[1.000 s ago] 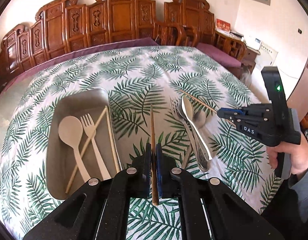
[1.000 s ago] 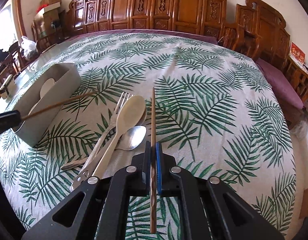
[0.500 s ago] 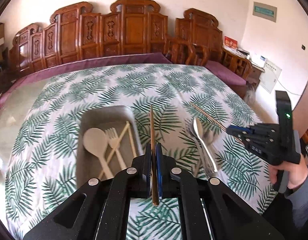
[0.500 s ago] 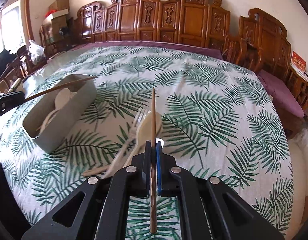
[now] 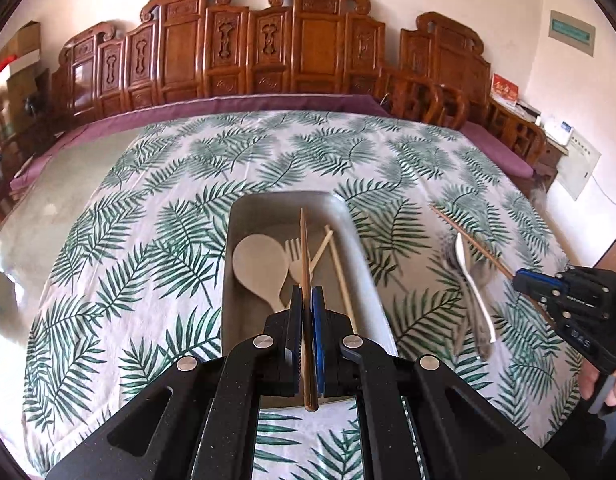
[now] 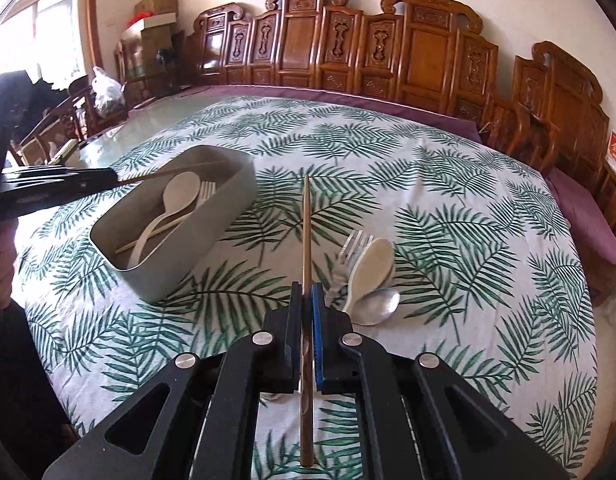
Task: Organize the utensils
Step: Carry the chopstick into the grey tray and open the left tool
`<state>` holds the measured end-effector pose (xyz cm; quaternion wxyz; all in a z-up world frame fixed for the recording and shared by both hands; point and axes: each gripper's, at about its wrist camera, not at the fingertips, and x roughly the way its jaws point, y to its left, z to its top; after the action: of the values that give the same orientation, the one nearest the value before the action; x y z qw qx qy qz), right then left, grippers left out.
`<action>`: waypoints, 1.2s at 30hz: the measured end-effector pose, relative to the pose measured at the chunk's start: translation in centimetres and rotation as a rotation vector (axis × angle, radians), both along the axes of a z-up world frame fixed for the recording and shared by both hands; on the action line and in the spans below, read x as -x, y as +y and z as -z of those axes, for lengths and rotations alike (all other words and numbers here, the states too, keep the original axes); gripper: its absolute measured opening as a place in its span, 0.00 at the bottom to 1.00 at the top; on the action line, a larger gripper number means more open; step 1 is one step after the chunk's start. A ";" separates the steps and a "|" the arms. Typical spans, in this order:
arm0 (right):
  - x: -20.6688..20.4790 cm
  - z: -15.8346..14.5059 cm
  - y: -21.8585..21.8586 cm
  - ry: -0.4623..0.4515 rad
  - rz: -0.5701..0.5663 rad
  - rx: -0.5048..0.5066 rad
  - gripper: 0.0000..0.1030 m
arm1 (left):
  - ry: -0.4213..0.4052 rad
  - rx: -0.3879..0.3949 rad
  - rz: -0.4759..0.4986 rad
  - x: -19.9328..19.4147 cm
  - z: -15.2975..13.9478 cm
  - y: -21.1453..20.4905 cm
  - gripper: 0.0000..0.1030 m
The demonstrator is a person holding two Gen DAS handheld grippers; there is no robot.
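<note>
**Utensil sorting, part-way: two dark chopsticks in transit toward the tray**

Left tool point(image 5: 306, 304): its jaws are closed tight on a dark brown wooden chopstick point(image 5: 305, 256), clamped part-way along, the butt end sticking out toward the camera and the tip running forward. Directly beneath and ahead of this tool lies the grey-green oblong plastic tray point(image 5: 364, 256), so the stick appears to hang above the tray interior, not yet released.

Right tool point(image 6: 306, 304): likewise closed on a second dark brown wooden chopstick point(image 6: 306, 232), gripped the same way. From this tool the tray point(image 6: 227, 208) sits ahead and to its left, apart from it; the chopstick tip points over bare leaf-print tablecloth point(image 6: 448, 184) on the counter.

Progress, as judged: the pale set is already stowed. The dark pair is lifted but undelivered, the left nearer to release than the right. Left on the cloth, just right of the right tool, is a small heap still to sort.

Count, near to far:
- Dark chopsticks: two, one per tool.
- In the tray: one cream plastic spoon point(image 5: 259, 268), one cream plastic fork point(image 5: 293, 256), two pale wooden chopsticks point(image 5: 340, 276).
- In the heap: one cream spoon point(image 6: 370, 268), one steel spoon point(image 6: 378, 306), at least one steel fork point(image 6: 354, 242); a second cannot be told.
</note>
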<state>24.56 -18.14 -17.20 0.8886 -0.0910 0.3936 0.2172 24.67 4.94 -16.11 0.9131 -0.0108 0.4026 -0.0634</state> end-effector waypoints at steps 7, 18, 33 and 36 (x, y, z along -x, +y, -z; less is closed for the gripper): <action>0.4 0.1 1.3 0.007 -0.034 -0.006 0.06 | 0.045 -0.044 -0.015 -0.9 1.9 0.1 0.04; 0.9 -0.1 2.1 0.011 -0.052 -0.027 0.06 | 0.099 -0.058 -0.031 -1.9 3.6 0.2 0.04; 1.1 -0.7 3.5 0.025 -0.065 -0.074 0.06 | 0.046 -0.019 -0.036 -1.7 1.8 1.4 0.22; 1.1 -1.0 4.0 0.026 -0.066 -0.082 0.06 | 0.022 -0.018 -0.052 -1.5 1.0 2.2 0.32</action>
<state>23.45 -14.12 -16.21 0.8787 -0.0647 0.3928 0.2636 26.18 7.10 -17.16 0.9100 -0.0137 0.4127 -0.0361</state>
